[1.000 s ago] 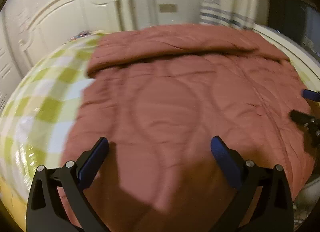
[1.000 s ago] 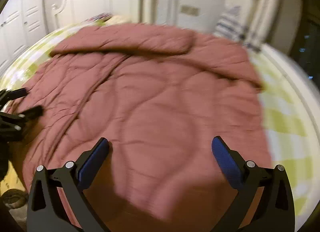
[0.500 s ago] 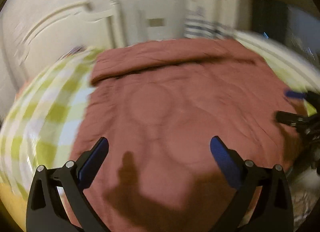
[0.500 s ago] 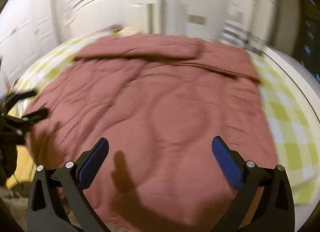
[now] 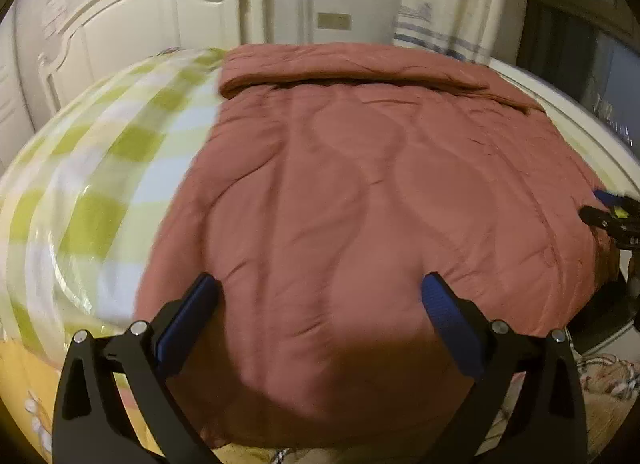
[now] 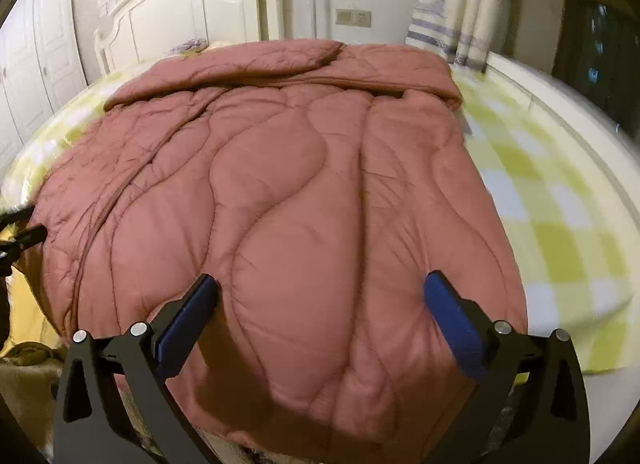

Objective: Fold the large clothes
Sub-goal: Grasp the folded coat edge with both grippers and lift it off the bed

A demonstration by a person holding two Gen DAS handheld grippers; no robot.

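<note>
A large reddish-brown quilted comforter (image 5: 360, 204) lies spread on the bed, its far end folded back into a flap (image 5: 340, 66). It also fills the right wrist view (image 6: 280, 204). My left gripper (image 5: 318, 296) is open and empty, hovering over the comforter's near edge. My right gripper (image 6: 320, 296) is open and empty over the near edge too. The right gripper shows at the right edge of the left wrist view (image 5: 612, 212); the left gripper shows at the left edge of the right wrist view (image 6: 20, 232).
The bed has a green-and-white checked sheet (image 5: 100, 168), also shown in the right wrist view (image 6: 552, 200). A cream headboard (image 6: 192, 12) and a curtain (image 6: 460, 4) stand behind. A yellow cloth (image 5: 24, 380) hangs at the near left.
Both grippers have dropped lower and closer to the comforter's near edge. They stay open. The comforter has not moved.
</note>
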